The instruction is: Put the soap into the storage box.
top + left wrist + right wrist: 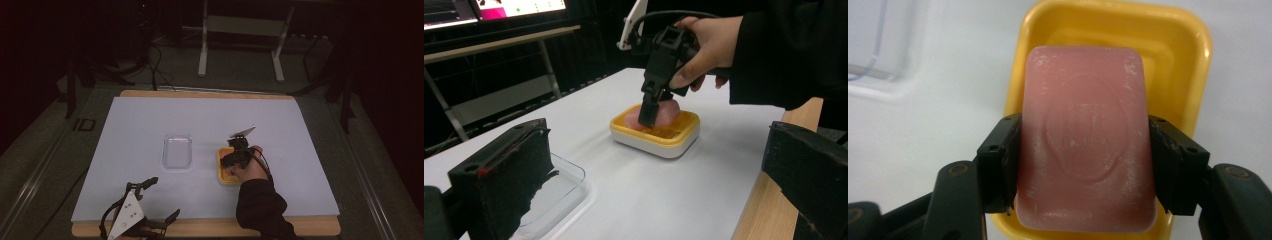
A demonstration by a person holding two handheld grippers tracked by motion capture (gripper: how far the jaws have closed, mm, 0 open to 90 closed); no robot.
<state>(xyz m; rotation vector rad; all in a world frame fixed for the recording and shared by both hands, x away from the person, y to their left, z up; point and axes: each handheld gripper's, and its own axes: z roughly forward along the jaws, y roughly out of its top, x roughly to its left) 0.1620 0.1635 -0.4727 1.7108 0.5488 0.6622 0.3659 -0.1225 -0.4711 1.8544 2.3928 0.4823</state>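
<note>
A pink bar of soap with an embossed stamp sits between the jaws of my right gripper, which press on its two long sides. The gripper points down over a yellow soap dish with a white base. In the left gripper view the soap hangs low inside the dish under the right gripper; whether it touches the bottom I cannot tell. In the high view the right gripper and a hand cover most of the dish. My left gripper lies at the table's front left, open and holding nothing.
A clear, shallow plastic container stands on the white sheet left of the dish, close before the left gripper. The wooden table edge runs along the front. A metal stand is on the floor beyond the table.
</note>
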